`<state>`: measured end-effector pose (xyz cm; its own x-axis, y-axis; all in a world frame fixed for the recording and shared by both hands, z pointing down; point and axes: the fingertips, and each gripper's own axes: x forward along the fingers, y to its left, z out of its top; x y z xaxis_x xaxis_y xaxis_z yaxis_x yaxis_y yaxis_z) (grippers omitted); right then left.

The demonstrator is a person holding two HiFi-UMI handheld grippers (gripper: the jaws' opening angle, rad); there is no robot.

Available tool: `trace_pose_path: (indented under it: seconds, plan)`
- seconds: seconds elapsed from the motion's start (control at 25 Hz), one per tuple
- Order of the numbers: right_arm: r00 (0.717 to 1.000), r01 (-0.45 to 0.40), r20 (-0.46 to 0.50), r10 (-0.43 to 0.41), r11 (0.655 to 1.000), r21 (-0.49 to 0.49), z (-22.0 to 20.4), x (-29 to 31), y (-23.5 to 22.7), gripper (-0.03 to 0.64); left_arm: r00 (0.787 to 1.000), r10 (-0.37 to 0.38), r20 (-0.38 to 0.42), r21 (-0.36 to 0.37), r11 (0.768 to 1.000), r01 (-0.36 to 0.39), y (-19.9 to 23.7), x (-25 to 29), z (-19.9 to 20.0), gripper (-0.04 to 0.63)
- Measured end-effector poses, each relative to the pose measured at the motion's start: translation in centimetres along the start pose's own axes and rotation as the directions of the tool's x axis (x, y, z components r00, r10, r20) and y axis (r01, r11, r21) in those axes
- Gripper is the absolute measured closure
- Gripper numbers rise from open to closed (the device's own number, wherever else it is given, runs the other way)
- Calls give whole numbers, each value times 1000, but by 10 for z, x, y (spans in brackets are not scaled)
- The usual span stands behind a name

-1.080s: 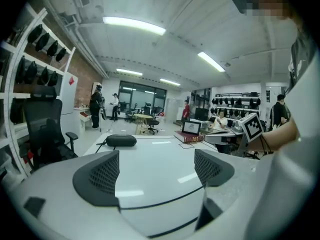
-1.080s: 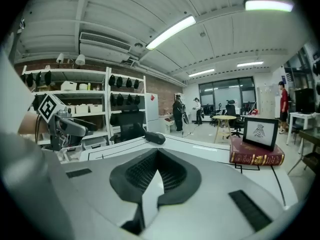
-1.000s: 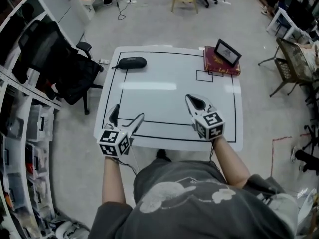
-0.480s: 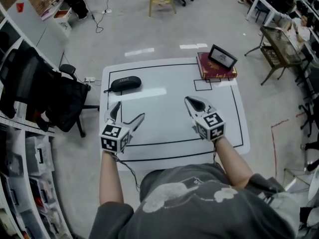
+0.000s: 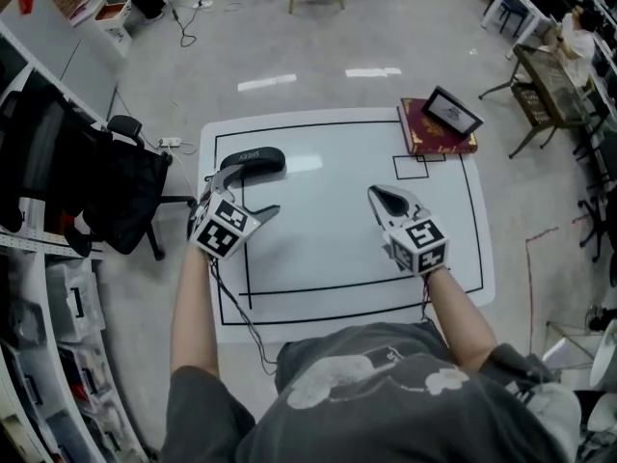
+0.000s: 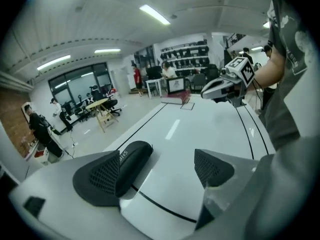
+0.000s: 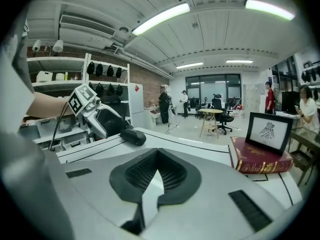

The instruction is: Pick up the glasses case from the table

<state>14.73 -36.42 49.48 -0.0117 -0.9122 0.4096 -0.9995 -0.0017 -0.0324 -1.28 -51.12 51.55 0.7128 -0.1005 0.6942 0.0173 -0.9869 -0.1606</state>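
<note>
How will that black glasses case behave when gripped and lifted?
The glasses case looks like a rigid rounded shell, so it probably keeps its shape. Its curved sides might slip when squeezed. Long and low, it seems unlikely to roll.

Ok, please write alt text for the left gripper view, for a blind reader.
The left gripper, jaws apart, points at a black glasses case lying on the white table, partly behind one jaw. The right gripper hovers beyond.

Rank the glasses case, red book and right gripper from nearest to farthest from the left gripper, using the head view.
1. Glasses case, just ahead, far left.
2. Right gripper, across the middle.
3. Red book, far right corner.
</note>
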Motion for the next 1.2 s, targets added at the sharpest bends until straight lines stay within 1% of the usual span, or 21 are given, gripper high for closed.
trace_pose_path:
  seconds: [0.12, 0.24, 0.36, 0.52, 0.64, 0.76, 0.88, 1.04, 1.12, 1.2]
  plan:
    - [1000, -7, -7, 7, 1000, -8, 3, 12, -1, 617, 998, -20, -66, 87, 996, 26, 20, 14, -2, 143]
    - [1000, -21, -14, 20, 1000, -8, 5, 24, 0, 617, 990, -36, -136, 136, 989, 55, 37, 28, -7, 143]
    - [999, -30, -19, 30, 999, -13, 9, 36, 1, 617, 977, -56, -204, 194, 976, 96, 48, 41, -13, 143]
    - [999, -48, -26, 48, 999, -8, 10, 48, 3, 617, 955, -80, -285, 242, 958, 152, 56, 61, -22, 143]
    - [998, -54, -26, 54, 999, -1, 10, 53, 5, 617, 932, -94, -349, 253, 949, 190, 60, 74, -35, 143]
    - [996, -78, -40, 78, 997, 4, 7, 54, 10, 617, 912, -108, -395, 248, 944, 219, 63, 84, -46, 143]
    - [995, -87, -44, 86, 996, -4, 8, 53, 10, 617, 892, -136, -432, 226, 941, 253, 65, 93, -54, 143]
    - [993, -100, -58, 100, 995, -2, 4, 53, 14, 617, 864, -186, -468, 198, 931, 308, 63, 100, -62, 143]
    - [991, -120, -70, 118, 993, -14, 2, 51, 16, 617, 864, -201, -462, 192, 928, 319, 66, 104, -59, 144]
    - [988, -134, -79, 132, 991, -23, 1, 51, 17, 617, 874, -188, -447, 204, 931, 304, 78, 110, -52, 146]
